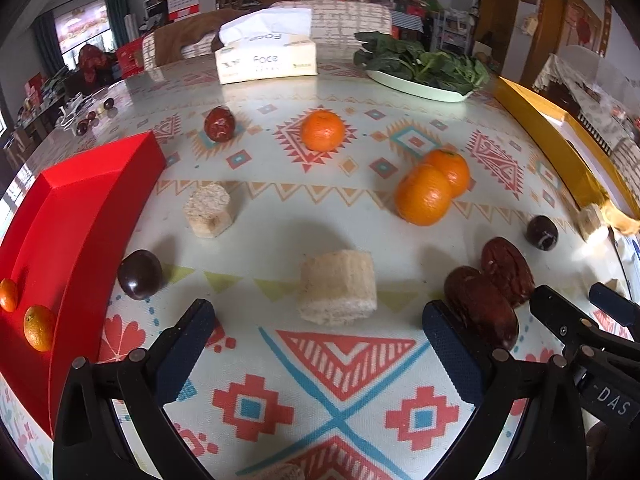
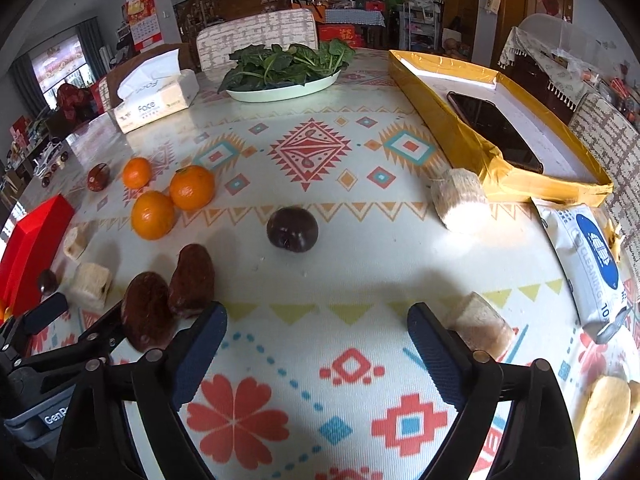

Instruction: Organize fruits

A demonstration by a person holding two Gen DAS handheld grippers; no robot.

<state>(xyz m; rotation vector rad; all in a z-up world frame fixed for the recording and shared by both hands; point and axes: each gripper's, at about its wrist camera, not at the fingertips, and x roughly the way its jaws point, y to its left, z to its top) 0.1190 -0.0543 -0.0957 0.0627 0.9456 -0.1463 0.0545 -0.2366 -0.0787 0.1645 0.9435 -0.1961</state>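
Note:
My left gripper (image 1: 318, 344) is open and empty above the patterned tablecloth, with a pale sugarcane chunk (image 1: 338, 288) just ahead between its fingers. Two big red dates (image 1: 490, 288) lie by its right finger. A dark plum (image 1: 140, 274) sits left, beside the red box (image 1: 92, 216) holding two small kumquats (image 1: 38, 328). Three oranges (image 1: 424, 194) lie farther ahead. My right gripper (image 2: 316, 344) is open and empty; a dark plum (image 2: 292, 229) lies ahead of it, the dates (image 2: 168, 296) at its left finger, a cane chunk (image 2: 480, 326) at its right finger.
A yellow box (image 2: 452, 128) with a phone stands at the right. A plate of greens (image 2: 284, 88) and a tissue box (image 2: 154, 100) are at the back. A wipes pack (image 2: 588, 260) and pale slices (image 2: 604, 412) lie at the right edge. More cane chunks (image 1: 210, 210) and a red date (image 1: 219, 124) are scattered.

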